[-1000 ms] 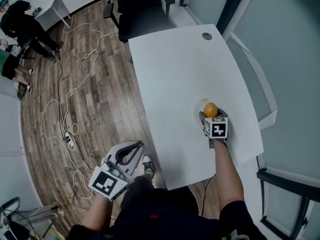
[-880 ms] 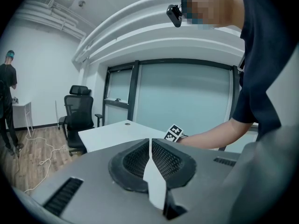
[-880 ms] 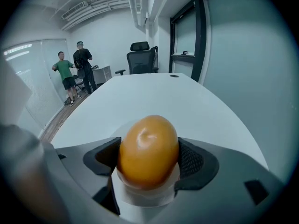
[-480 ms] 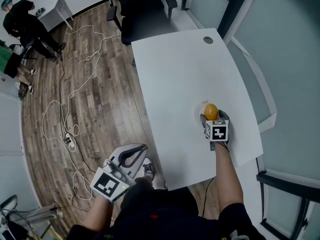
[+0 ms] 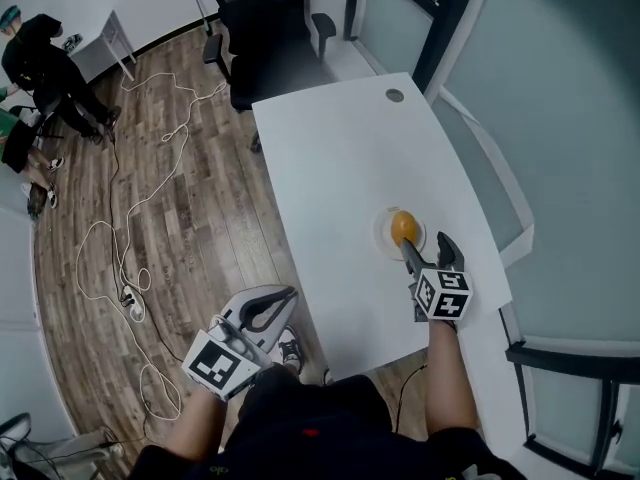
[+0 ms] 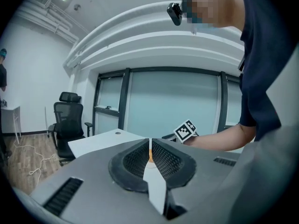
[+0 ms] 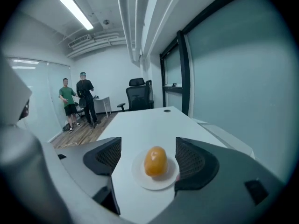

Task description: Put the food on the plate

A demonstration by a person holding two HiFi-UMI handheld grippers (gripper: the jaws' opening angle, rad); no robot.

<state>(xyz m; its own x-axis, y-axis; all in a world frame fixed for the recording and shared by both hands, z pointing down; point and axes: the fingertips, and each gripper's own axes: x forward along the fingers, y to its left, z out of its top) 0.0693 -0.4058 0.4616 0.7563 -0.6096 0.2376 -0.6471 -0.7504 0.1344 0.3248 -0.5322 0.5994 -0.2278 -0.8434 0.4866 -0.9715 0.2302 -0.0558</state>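
Note:
An orange, rounded piece of food (image 5: 403,227) lies on a small white plate (image 5: 381,232) near the right side of the white table (image 5: 340,158). My right gripper (image 5: 428,252) is open just behind the plate, its jaws apart and holding nothing. In the right gripper view the food (image 7: 155,161) rests on the plate (image 7: 140,178) between and just ahead of the open right gripper (image 7: 148,146). My left gripper (image 5: 268,306) is shut and empty, off the table over the floor. In the left gripper view, the left gripper (image 6: 150,150) has its pads together.
A black office chair (image 5: 265,28) stands at the table's far end. Cables (image 5: 130,228) trail across the wood floor at left, where people (image 5: 40,58) stand by a small desk. A cable grommet (image 5: 395,95) sits in the far table corner. A glass wall runs along the right.
The right gripper has let go of the food and drawn back toward me with its jaws open. The food stays on the plate. The left gripper has hardly moved.

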